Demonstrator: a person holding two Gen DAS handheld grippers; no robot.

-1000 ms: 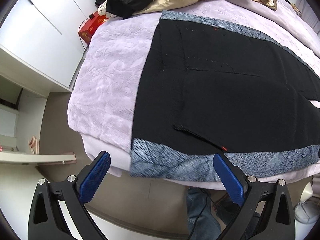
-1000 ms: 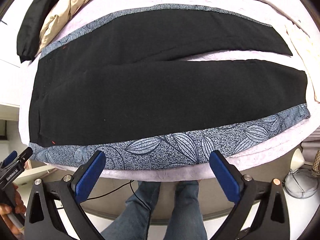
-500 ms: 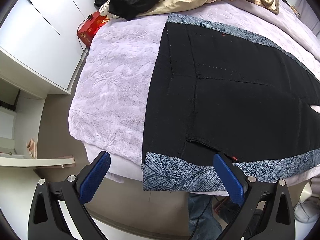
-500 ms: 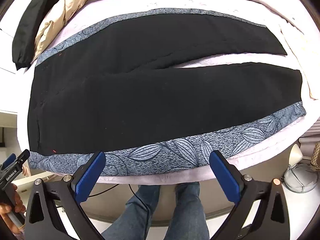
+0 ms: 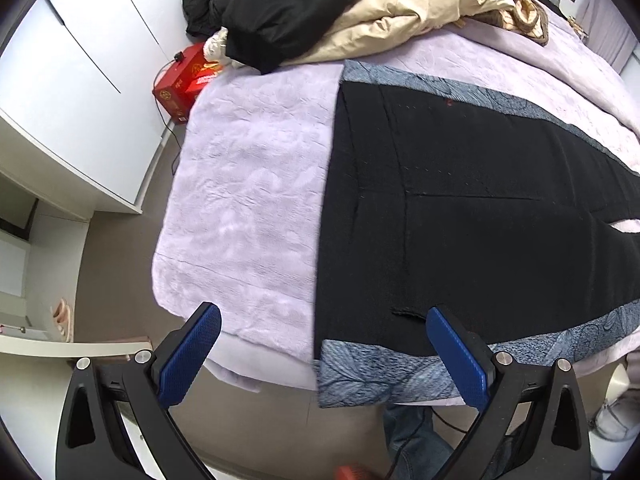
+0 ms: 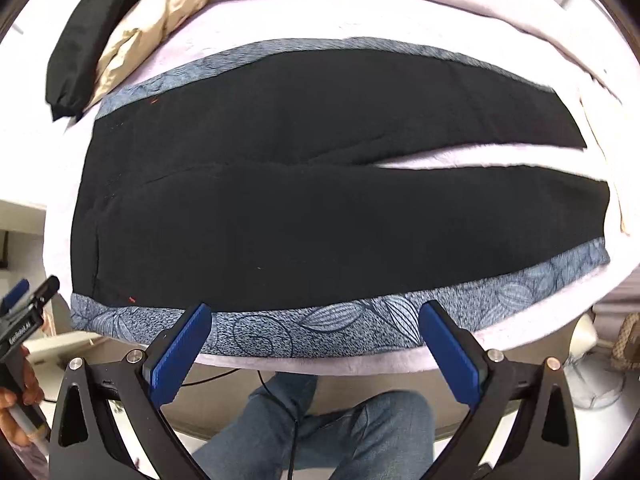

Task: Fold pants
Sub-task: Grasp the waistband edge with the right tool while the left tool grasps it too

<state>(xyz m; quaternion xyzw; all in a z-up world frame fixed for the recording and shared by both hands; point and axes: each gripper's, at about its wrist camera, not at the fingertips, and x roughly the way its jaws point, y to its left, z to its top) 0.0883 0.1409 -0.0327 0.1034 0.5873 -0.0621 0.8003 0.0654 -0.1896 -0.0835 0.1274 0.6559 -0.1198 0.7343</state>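
Your left claw (image 5: 323, 350) hangs wide open off the bed's near edge, blue pads (image 5: 188, 354) empty; its right pad overlaps the near waist corner of the pants in view, contact unclear. Your right claw (image 6: 316, 346) is also spread wide and empty, just short of the near patterned stripe.

Writing: the left tool's body, seen at the left rim of the right view, carries a white label (image 6: 19, 330), too blurred to read for sure. Your hand (image 6: 18, 396) grips that tool's handle. The red box (image 5: 185, 80) on the floor has gold print, unreadable.

Below both claws: your jeans-clad legs (image 6: 320, 428) and a black cable.

The black pants (image 6: 320, 208) lie flat on the bed (image 5: 248, 208), waist to your left, legs running right, split apart by a narrow wedge of lilac cover. A blue-grey leaf-print stripe (image 6: 360, 320) runs along the near side seam, another along the far one. Small red stitches show near the waist.

Bed cover is lilac, textured, plush. Bare cover left of the waist, clear of clutter. The near stripe lies close along the bed's near edge.

Far side: a black jacket (image 5: 288, 8) and a beige garment (image 5: 420, 12) piled at the bed's far corner, well apart from the pants. White cabinet doors (image 5: 60, 80) and brown floor to the left.
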